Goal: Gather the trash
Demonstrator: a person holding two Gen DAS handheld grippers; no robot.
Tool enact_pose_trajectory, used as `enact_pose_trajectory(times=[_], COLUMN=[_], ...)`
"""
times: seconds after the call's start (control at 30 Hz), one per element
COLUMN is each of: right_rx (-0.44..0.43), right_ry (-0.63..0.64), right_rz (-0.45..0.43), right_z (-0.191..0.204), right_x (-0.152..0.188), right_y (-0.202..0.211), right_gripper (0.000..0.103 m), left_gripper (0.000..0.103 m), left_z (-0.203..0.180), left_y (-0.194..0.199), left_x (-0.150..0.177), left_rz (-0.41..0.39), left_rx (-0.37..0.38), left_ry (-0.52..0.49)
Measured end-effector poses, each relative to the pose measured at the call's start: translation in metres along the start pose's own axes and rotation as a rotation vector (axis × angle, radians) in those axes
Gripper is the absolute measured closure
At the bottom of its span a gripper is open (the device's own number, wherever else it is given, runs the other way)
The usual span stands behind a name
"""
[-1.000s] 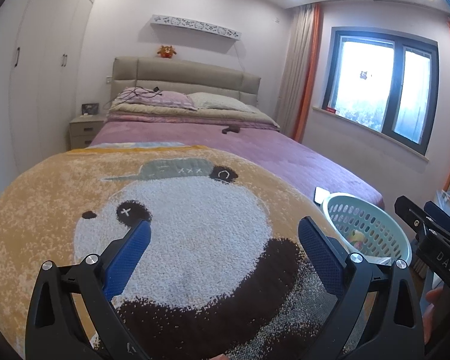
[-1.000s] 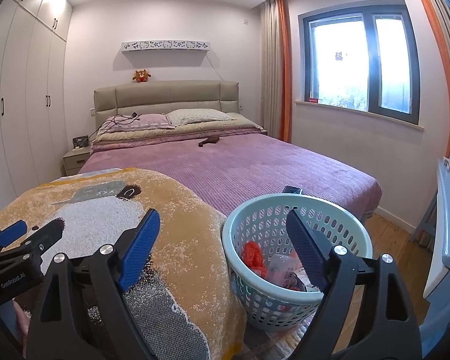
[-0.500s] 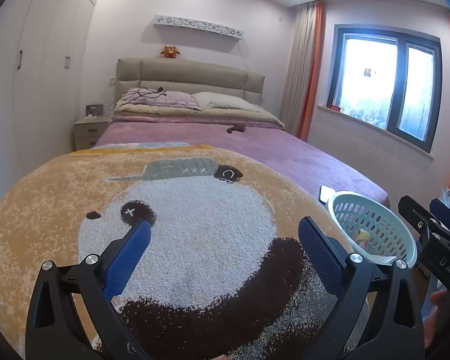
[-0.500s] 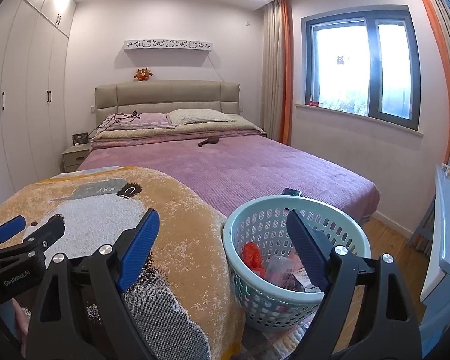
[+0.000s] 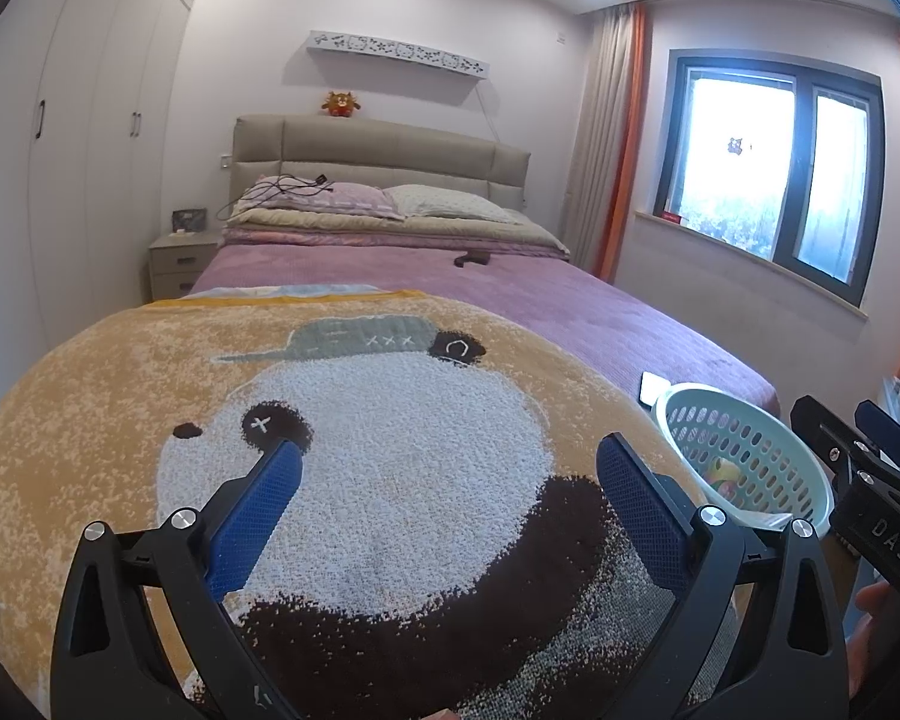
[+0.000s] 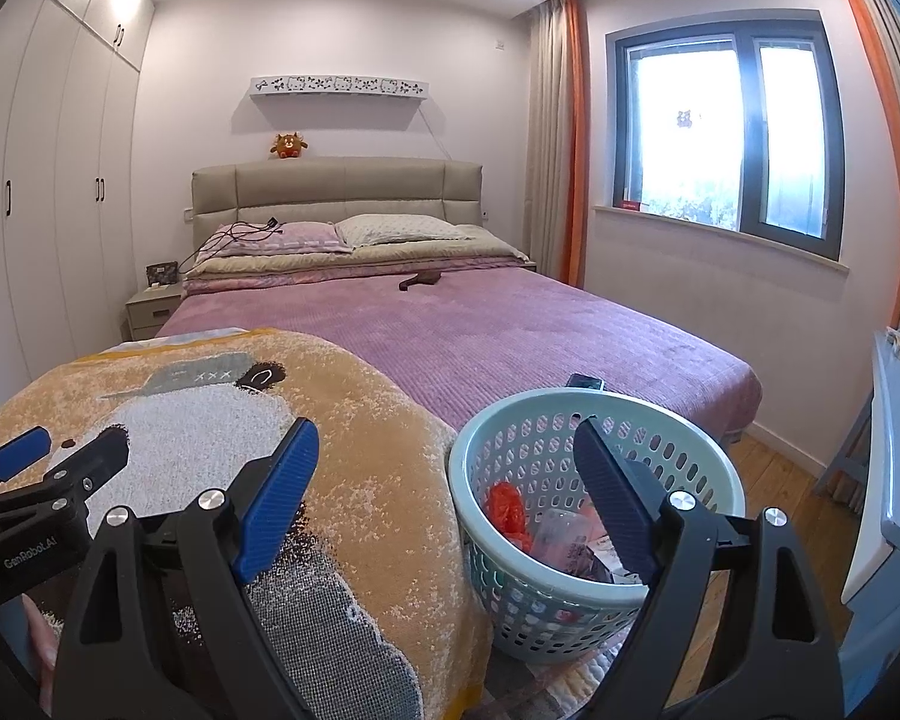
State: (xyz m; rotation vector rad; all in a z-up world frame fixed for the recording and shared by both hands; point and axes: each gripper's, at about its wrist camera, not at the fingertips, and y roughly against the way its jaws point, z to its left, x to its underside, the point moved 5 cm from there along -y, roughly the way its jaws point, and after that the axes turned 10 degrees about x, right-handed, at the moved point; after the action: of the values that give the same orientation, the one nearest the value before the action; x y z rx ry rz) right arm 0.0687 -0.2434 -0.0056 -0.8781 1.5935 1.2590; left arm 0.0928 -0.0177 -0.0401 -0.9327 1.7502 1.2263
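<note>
Hovering above the foot of the bed, the left gripper [image 5: 450,474] stands spread wide with nothing between its blue ribbed pads [image 5: 252,516]. Beneath it lies a fuzzy orange blanket with a white-and-brown bear face [image 5: 378,450], which fills the middle of the left wrist view. At about three o'clock from this gripper sits the pale mint-green perforated plastic basket [image 5: 744,456], with a bit of coloured trash visible through its mouth.

The right gripper [image 6: 444,468] is likewise spread wide and grips nothing; its left pad hangs over the edge of the bear blanket [image 6: 360,450], its right pad over the open mouth of the mint-green basket [image 6: 510,420]. Inside the basket lie a crumpled red-orange plastic wrapper [image 6: 507,507], a clear plastic piece [image 6: 555,531] and other mixed scraps that are hard to tell apart. The basket stands on the floor, just beside the hanging blanket at the corner of the bed.

Farther out, at twelve o'clock, the purple ribbed bedspread [image 6: 498,324] runs up to two pillows and a beige padded headboard [image 6: 336,186]. A small dark brown object [image 6: 420,280] lies on the bedspread near the pillows. At two o'clock a dark-framed window [image 6: 726,126] is flanked by orange-edged curtains, and at ten o'clock white wardrobe doors [image 6: 48,180] line the wall.
</note>
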Motion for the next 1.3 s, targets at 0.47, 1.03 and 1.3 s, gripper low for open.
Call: enact_pose_trajectory(times=[0.47,1.03,1.3], right_rx=[0.002,-0.014,-0.015], right_ry=[-0.004,-0.009,-0.003], right_rz=[0.010,0.028,0.027], right_z=[-0.003,-0.003,0.000], right_x=[0.001,0.002,0.003], right_y=[-0.006,-0.010,-0.010], right_gripper=[0.021,0.020,0.020], left_gripper=[0.007,0.007,0.007], left_z=[0.000,-0.002,-0.005], left_y=[0.000,0.001,0.004], left_x=[0.001,-0.001,-0.002], left_rz=[0.000,-0.009,-0.018], left_rx=[-0.008,-0.006,-0.012], left_ry=[0.005,-0.009,-0.020])
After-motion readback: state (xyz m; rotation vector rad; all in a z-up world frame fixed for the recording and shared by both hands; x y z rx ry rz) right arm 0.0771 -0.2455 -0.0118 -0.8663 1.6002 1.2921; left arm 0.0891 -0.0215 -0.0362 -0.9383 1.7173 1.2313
